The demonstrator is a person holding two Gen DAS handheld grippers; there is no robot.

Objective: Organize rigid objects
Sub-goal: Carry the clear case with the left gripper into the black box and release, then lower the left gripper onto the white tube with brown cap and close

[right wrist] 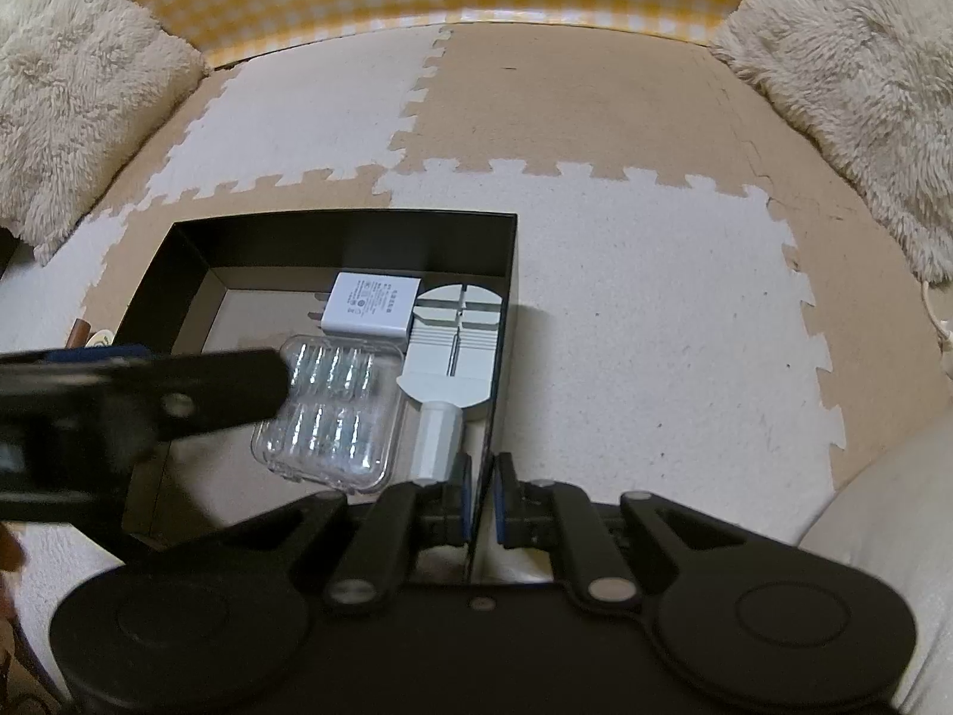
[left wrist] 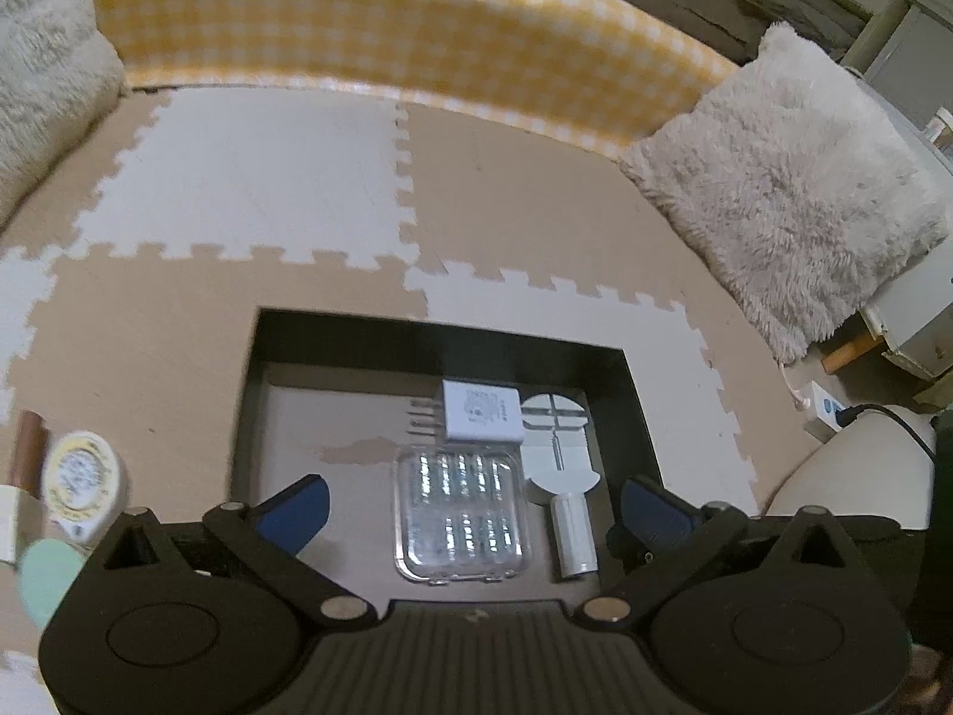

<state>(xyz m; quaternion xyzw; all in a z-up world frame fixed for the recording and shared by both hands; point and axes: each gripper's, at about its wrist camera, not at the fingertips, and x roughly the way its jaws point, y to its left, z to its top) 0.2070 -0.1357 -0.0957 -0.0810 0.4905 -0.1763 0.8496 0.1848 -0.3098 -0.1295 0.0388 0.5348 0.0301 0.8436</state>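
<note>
A black open box [left wrist: 631, 393] [right wrist: 196, 274] sits on the foam mat. Inside lie a white charger plug [left wrist: 482, 414] [right wrist: 369, 310], a clear plastic case [left wrist: 461, 515] [right wrist: 333, 411] and a white watch tool [left wrist: 557, 447] [right wrist: 455, 345]. My left gripper [left wrist: 476, 512] is open above the box, its fingers either side of the clear case; it shows blurred in the right wrist view [right wrist: 178, 393]. My right gripper [right wrist: 481, 494] is shut on the box's right wall at the near corner.
A round yellow-lidded tin [left wrist: 80, 476], a brown stick [left wrist: 27, 447] and a mint object [left wrist: 44, 584] lie left of the box. Furry cushions [left wrist: 792, 190] [right wrist: 77, 107] and a yellow checked cushion [left wrist: 387, 30] border the mat. A power strip [left wrist: 825, 408] lies at right.
</note>
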